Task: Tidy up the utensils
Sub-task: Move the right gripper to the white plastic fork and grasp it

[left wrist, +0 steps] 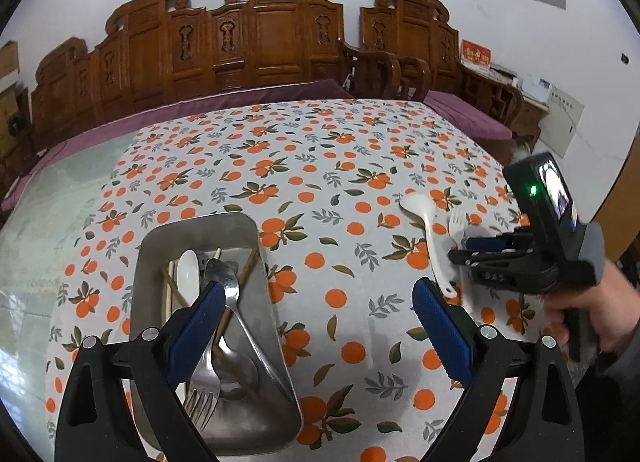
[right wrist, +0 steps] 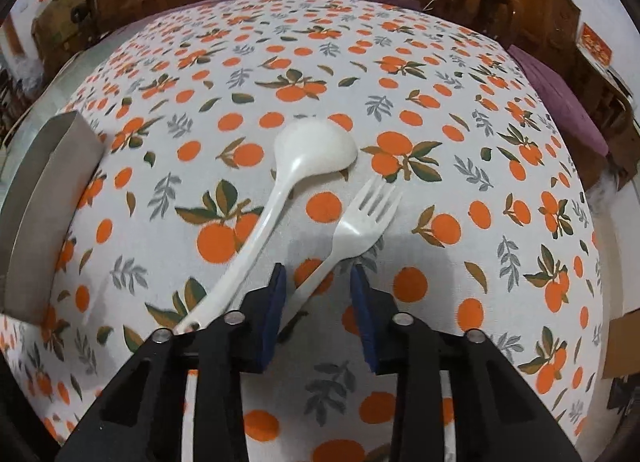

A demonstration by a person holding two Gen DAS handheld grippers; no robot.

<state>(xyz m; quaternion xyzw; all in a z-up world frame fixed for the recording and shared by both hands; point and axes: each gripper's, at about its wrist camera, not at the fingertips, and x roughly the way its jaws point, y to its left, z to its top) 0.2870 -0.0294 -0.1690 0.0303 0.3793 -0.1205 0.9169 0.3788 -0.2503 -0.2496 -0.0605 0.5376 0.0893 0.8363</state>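
A steel tray (left wrist: 160, 246) holds a white spoon (left wrist: 188, 274), metal spoons, a metal fork (left wrist: 204, 390) and chopsticks. My left gripper (left wrist: 316, 322) is open and empty, its left finger above the tray. On the cloth to the right lie a white ladle (right wrist: 288, 198) and a white plastic fork (right wrist: 352, 230). My right gripper (right wrist: 318, 282) is open, its blue pads (right wrist: 276, 302) on either side of the white fork's handle, not closed on it. The right gripper also shows in the left wrist view (left wrist: 464, 254) beside the ladle (left wrist: 432, 246).
The table wears an orange-print cloth (right wrist: 320, 62). The tray's wall (right wrist: 44, 198) stands at the left in the right wrist view. A carved wooden bench (left wrist: 240, 46) with purple cushions runs behind the table. A bare glass strip (left wrist: 40, 222) lies left of the cloth.
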